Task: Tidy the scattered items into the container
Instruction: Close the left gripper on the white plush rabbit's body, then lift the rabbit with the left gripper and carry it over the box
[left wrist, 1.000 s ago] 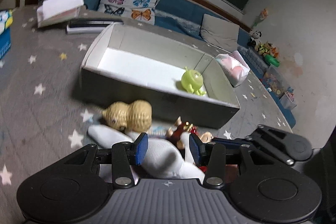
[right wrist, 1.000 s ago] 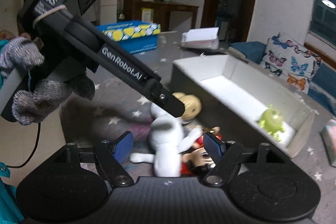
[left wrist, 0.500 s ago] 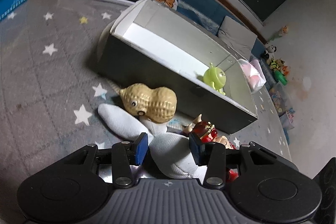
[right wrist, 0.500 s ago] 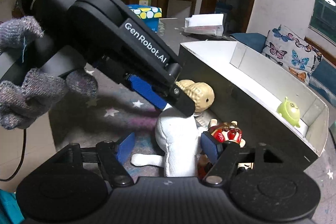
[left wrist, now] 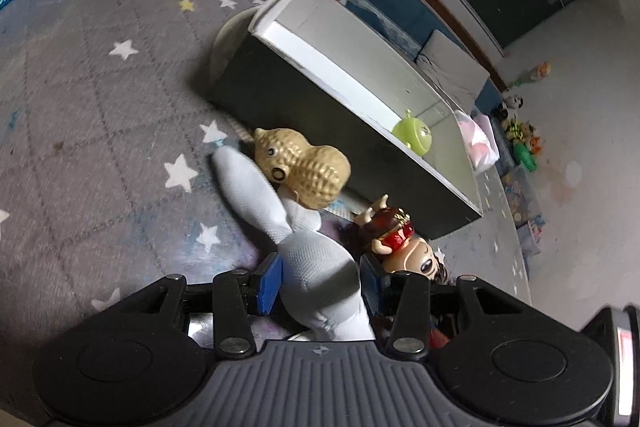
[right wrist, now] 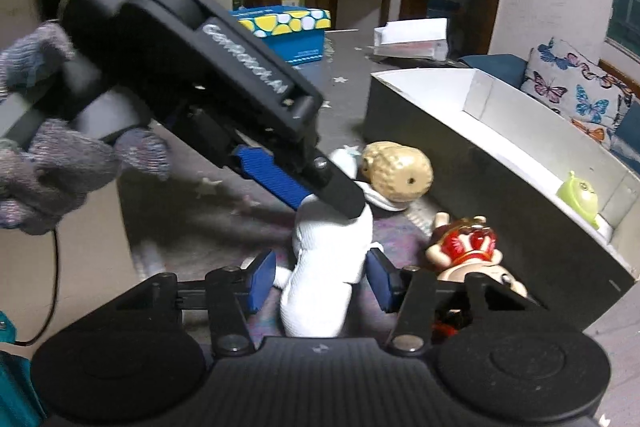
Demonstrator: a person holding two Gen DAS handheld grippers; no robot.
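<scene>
- The right gripper (right wrist: 320, 281) has its jaws drawn in around the white plush toy (right wrist: 324, 267); they have just been closing, where a second ago they stood wide on either side of it. The right-hand pad touches the plush, while a thin gap seems to remain at the left-hand pad (so this reads as nearly a grip, not yet a firm one).
- The left gripper (left wrist: 320, 283) has come down over the same toy from the other side. Its blue pads (left wrist: 269, 283) bracket the plush body, with no change in spread over the last second, and whether they actually press on the fabric cannot be told. In the right wrist view its fingers lie against the toy's upper part.
- The white plush toy lies on the grey star-patterned rug (left wrist: 100, 155), just in front of the near wall of the container (left wrist: 320, 131), with one long limb stretched out under the peanut-shaped toy (left wrist: 304, 167).
- The red-and-brown doll figure (left wrist: 396, 243) lies just beside the plush on the container side (close enough to get caught by a jaw).
- A green figure (left wrist: 414, 135) already sits inside the container.
- Judged from this, the step in hand is securing the plush with both tools at once; three items remain on the rug, so the tidying is at an early stage.
- The peanut toy leans on the plush, so lifting the plush will likely tip it aside.
</scene>
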